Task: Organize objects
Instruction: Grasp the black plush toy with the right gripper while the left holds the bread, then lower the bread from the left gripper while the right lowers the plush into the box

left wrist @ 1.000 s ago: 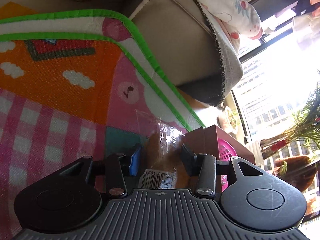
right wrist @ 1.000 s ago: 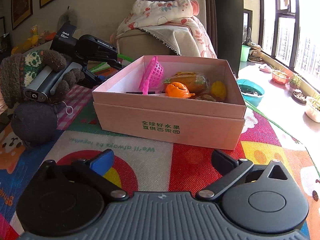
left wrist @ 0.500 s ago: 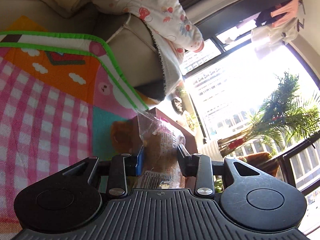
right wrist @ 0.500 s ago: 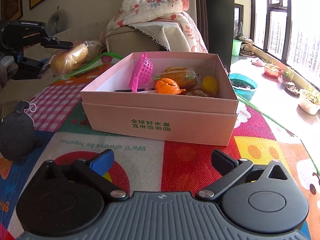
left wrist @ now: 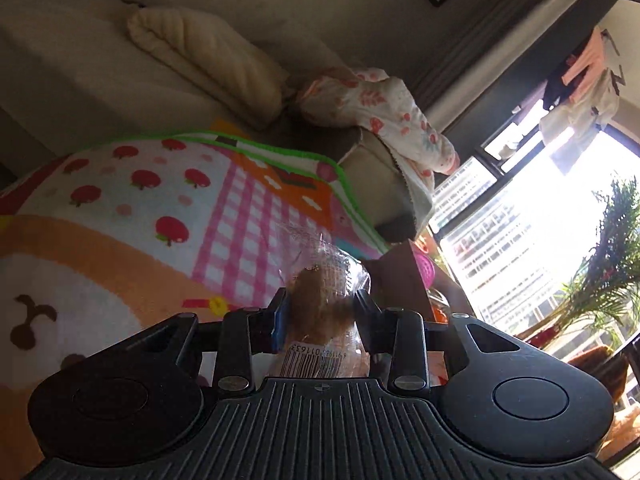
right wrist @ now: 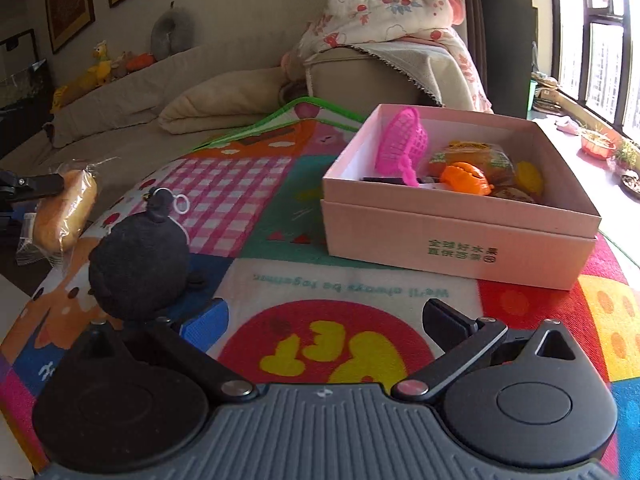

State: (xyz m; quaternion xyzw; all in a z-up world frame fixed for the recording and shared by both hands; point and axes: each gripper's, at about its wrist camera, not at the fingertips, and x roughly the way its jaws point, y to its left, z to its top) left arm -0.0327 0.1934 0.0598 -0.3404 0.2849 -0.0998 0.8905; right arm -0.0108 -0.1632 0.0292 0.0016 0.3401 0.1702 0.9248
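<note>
Bread in its clear wrapper [left wrist: 320,304] now hangs clamped in my left gripper [left wrist: 320,312], carried off the play mat [right wrist: 248,184], away from the pink box [right wrist: 456,236]. My right gripper [right wrist: 324,320] gapes empty near the black plush [right wrist: 140,256]. I judge a drop-off elsewhere comes next.

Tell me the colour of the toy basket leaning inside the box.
Bright pink toy basket; clearest in the right wrist view.

Daylight floods through window [left wrist: 532,240] (blown-out glare); interior dimmer, fisheye bending edges, slight softness.
</note>
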